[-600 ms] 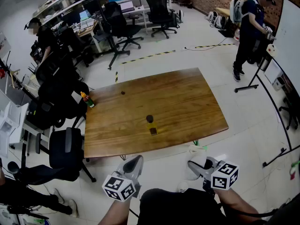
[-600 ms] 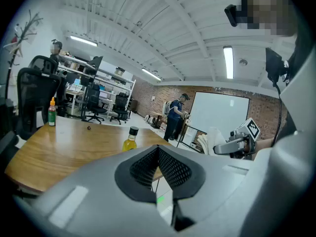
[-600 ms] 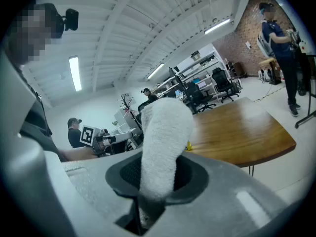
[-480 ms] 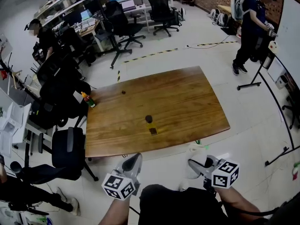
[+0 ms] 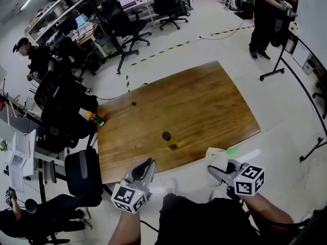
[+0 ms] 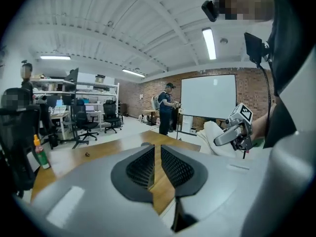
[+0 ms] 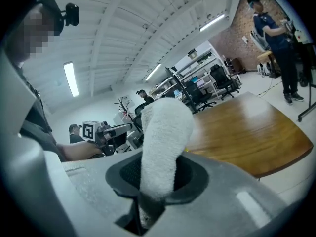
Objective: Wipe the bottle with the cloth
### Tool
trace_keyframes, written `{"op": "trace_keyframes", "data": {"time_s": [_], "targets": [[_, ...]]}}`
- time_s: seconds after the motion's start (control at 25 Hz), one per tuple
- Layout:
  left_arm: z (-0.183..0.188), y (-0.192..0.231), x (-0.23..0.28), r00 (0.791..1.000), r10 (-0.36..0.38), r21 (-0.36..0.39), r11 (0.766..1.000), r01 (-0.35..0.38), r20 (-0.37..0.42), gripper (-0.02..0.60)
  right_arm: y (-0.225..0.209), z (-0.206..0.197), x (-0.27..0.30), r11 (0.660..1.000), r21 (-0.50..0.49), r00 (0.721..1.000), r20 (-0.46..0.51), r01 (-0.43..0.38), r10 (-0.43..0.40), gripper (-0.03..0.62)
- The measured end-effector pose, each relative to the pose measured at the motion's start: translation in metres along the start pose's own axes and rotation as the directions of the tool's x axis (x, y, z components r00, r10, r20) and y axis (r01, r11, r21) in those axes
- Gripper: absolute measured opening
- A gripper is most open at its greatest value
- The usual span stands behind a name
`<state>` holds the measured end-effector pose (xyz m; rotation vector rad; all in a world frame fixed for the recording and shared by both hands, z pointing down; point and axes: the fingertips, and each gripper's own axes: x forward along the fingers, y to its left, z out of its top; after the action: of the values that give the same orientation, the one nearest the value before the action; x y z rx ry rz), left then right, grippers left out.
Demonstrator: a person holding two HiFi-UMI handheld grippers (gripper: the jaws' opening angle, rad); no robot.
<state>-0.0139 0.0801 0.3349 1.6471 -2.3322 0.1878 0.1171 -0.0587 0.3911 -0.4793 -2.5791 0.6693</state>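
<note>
A small bottle (image 5: 167, 138) with a dark top and yellowish body stands on the wooden table (image 5: 204, 106), near its front edge. My left gripper (image 5: 144, 168) hovers just short of that edge, left of the bottle. Its jaws (image 6: 155, 154) stand almost together with nothing between them. My right gripper (image 5: 217, 171) is at the front edge to the bottle's right, shut on a white cloth (image 5: 216, 155). In the right gripper view the cloth (image 7: 163, 137) sticks up out of the jaws and hides the bottle.
An orange-capped green bottle (image 5: 95, 118) stands at the table's left edge, and a small dark object (image 5: 134, 103) lies farther back. Black office chairs (image 5: 82, 170) crowd the left side. A person (image 5: 263, 19) and a whiteboard stand (image 5: 306, 40) are at the far right.
The head view has moved closer to the table, so both grippers now sit at its front edge. The right gripper still holds the cloth.
</note>
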Motion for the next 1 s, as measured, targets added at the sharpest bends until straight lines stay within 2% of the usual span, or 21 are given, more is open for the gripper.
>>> {"op": "trace_keyframes", "data": {"time_s": [0.08,0.2,0.32,0.44,0.52,0.6,0.72,0.88,1.0], "targets": [[-0.007,0.016,0.019,0.995,-0.098,0.047,0.994,0.099,-0.035,0.085,-0.005,0.000,0.017,0.999,0.024,0.999,0.018,0.044,-0.044,0.072],[-0.027,0.036,0.051,0.963,-0.246,0.132,0.956,0.260,-0.113,0.122,-0.014,0.001,0.042,0.987,0.106,0.988,0.080,0.121,-0.130,0.072],[-0.039,0.046,0.073,0.907,-0.377,0.215,0.885,0.412,-0.185,0.157,-0.012,0.008,0.065,0.967,0.178,0.966,0.150,0.183,-0.210,0.072],[-0.046,0.044,0.095,0.834,-0.504,0.236,0.803,0.548,-0.224,0.195,-0.011,0.007,0.081,0.942,0.241,0.936,0.203,0.235,-0.286,0.072],[-0.051,0.040,0.104,0.787,-0.567,0.236,0.752,0.615,-0.243,0.229,-0.010,0.001,0.089,0.915,0.298,0.908,0.236,0.271,-0.345,0.072],[-0.058,0.040,0.108,0.758,-0.606,0.239,0.720,0.651,-0.241,0.242,-0.006,-0.006,0.096,0.885,0.358,0.872,0.274,0.299,-0.405,0.072],[-0.052,0.039,0.116,0.744,-0.639,0.236,0.706,0.668,-0.194,0.242,-0.007,-0.013,0.104,0.852,0.418,0.824,0.324,0.316,-0.465,0.072],[-0.051,0.033,0.135,0.741,-0.644,0.165,0.723,0.671,-0.190,0.242,-0.014,-0.021,0.113,0.838,0.457,0.784,0.383,0.298,-0.488,0.072],[-0.056,0.025,0.140,0.720,-0.674,0.185,0.696,0.694,-0.163,0.242,-0.021,-0.024,0.129,0.843,0.483,0.760,0.448,0.238,-0.471,0.072]]}}
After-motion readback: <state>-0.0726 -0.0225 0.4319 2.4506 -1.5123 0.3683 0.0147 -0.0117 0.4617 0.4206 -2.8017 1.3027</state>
